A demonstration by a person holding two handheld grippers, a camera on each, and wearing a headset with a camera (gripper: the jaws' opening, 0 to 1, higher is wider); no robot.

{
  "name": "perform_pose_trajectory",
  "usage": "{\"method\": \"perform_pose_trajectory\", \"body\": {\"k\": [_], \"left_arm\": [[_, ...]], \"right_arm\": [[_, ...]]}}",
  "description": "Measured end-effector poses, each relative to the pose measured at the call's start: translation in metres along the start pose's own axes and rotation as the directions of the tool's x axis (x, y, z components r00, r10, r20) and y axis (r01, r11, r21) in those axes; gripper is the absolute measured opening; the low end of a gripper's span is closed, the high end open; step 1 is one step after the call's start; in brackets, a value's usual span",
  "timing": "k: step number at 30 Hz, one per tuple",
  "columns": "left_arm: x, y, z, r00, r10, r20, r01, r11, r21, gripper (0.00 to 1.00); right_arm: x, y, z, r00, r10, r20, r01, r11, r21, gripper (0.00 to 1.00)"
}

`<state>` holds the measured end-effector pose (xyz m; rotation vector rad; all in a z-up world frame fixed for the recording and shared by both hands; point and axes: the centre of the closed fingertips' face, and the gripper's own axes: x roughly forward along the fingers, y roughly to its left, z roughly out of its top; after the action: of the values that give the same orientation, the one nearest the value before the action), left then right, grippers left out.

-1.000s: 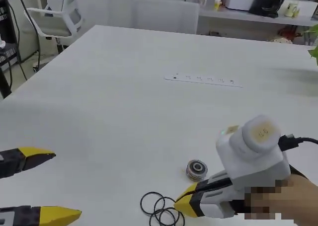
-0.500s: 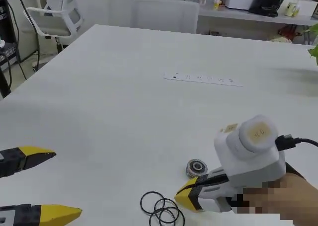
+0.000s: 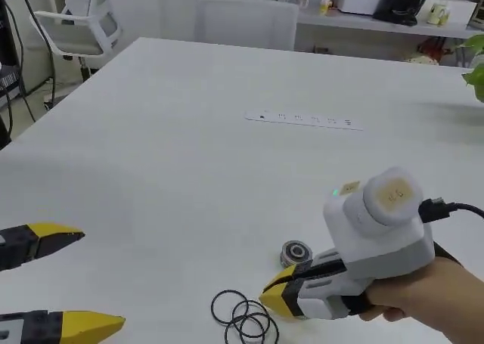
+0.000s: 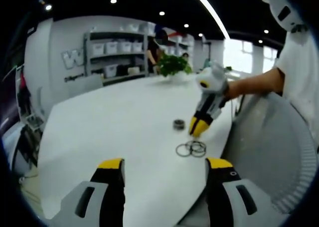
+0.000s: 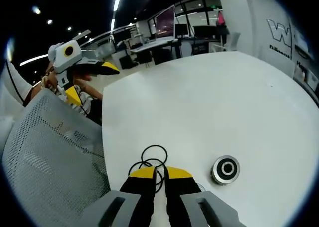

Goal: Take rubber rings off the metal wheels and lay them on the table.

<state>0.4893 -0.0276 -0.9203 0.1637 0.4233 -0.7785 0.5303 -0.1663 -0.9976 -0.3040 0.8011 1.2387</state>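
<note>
Behind right gripper (image 5: pixel 160 173), half-hidden rubber rings (image 5: pixel 149 162)

Broad bare counter (image 3: pixel 189 170) lies ahead of the left hand-held gripper (image 4: pixel 165 163), jaws spread wide, with a clean lane across to the right hand-held gripper (image 3: pixel 266 297). That one has a crowd at its tips: the rubber rings (image 3: pixel 243 317) are piled there, and the metal wheel (image 3: pixel 296 252) sits just beside its jaws. Well beyond, a power strip (image 3: pixel 302 120) lies flat.
</note>
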Motion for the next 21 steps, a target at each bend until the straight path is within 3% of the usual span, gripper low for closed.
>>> {"method": "perform_pose_trajectory", "body": {"k": [10, 21], "left_arm": [[0.003, -0.007, 0.002, 0.9999, -0.013, 0.009, 0.013, 1.0, -0.007, 0.67], [0.006, -0.014, 0.005, 0.9994, -0.031, 0.018, 0.031, 0.999, -0.006, 0.68]], "right_arm": [[-0.003, 0.011, 0.003, 0.9997, 0.018, -0.017, -0.018, 0.999, -0.028, 0.17], [-0.005, 0.025, -0.007, 0.9914, 0.043, -0.124, -0.059, 0.989, -0.133, 0.35]]}}
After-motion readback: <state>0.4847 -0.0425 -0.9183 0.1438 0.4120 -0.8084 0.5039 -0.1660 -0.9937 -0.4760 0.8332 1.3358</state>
